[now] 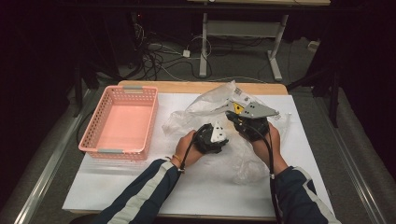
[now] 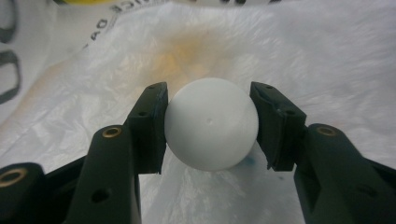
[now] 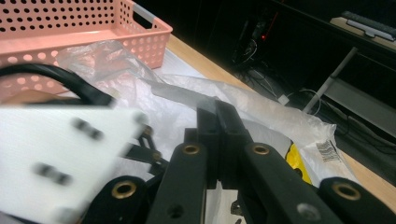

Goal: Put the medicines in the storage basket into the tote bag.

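Note:
A smooth white ball (image 2: pixel 211 123) sits between the two black jaws of my left gripper (image 2: pixel 208 95), whose pads press on its sides. Behind it is the crinkled film of a clear plastic bag (image 2: pixel 299 51). In the high view the left gripper (image 1: pixel 214 136) points into the bag (image 1: pixel 205 106) at mid table. My right gripper (image 1: pixel 243 122) is just right of it, grey plate on top. Its jaws (image 3: pixel 218 112) are shut on a fold of the bag's edge (image 3: pixel 187 95) and hold it up. The left gripper's white plate (image 3: pixel 60 158) shows blurred close by.
A pink perforated basket (image 1: pixel 120 122) stands at the table's left; its rim (image 3: pixel 154 21) lies just beyond the bag. A white sheet (image 1: pixel 140 186) covers the table. Cables and a desk frame (image 1: pixel 203 42) are on the floor beyond the far edge.

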`<action>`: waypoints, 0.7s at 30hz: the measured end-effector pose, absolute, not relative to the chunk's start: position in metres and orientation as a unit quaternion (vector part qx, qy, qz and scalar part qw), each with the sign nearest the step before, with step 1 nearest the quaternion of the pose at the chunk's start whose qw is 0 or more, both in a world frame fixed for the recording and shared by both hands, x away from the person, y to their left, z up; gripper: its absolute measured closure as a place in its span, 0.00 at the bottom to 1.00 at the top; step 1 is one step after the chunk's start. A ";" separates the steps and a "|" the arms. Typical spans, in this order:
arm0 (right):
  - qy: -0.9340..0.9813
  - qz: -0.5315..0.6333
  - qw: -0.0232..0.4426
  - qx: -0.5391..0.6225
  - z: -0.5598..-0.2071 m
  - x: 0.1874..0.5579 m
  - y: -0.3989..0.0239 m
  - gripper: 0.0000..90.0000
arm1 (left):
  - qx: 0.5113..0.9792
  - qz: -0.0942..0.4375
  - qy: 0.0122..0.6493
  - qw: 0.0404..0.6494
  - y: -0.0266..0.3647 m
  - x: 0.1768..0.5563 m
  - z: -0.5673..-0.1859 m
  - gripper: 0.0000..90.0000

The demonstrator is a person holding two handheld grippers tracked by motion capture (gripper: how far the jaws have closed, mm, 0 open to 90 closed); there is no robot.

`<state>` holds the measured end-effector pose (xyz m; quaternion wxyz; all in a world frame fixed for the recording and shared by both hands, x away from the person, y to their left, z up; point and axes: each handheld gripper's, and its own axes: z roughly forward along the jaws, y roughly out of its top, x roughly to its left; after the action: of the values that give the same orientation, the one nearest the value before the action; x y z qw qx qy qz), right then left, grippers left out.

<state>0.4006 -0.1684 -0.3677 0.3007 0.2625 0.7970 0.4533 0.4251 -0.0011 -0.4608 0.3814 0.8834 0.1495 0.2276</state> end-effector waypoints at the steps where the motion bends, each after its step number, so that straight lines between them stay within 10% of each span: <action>1: 0.797 0.453 0.301 0.262 -0.368 0.401 -0.169 1.00 | 0.883 0.226 0.153 0.381 -0.002 0.427 -0.461 0.53; 21: 0.801 0.441 0.295 0.276 -0.373 0.405 -0.177 1.00 | 0.842 0.317 0.098 0.425 0.055 0.339 -0.400 0.26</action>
<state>0.4051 -0.1766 -0.3726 0.2953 0.2759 0.8014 0.4409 0.3392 0.0555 -0.3999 0.4253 0.8419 0.0977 0.3174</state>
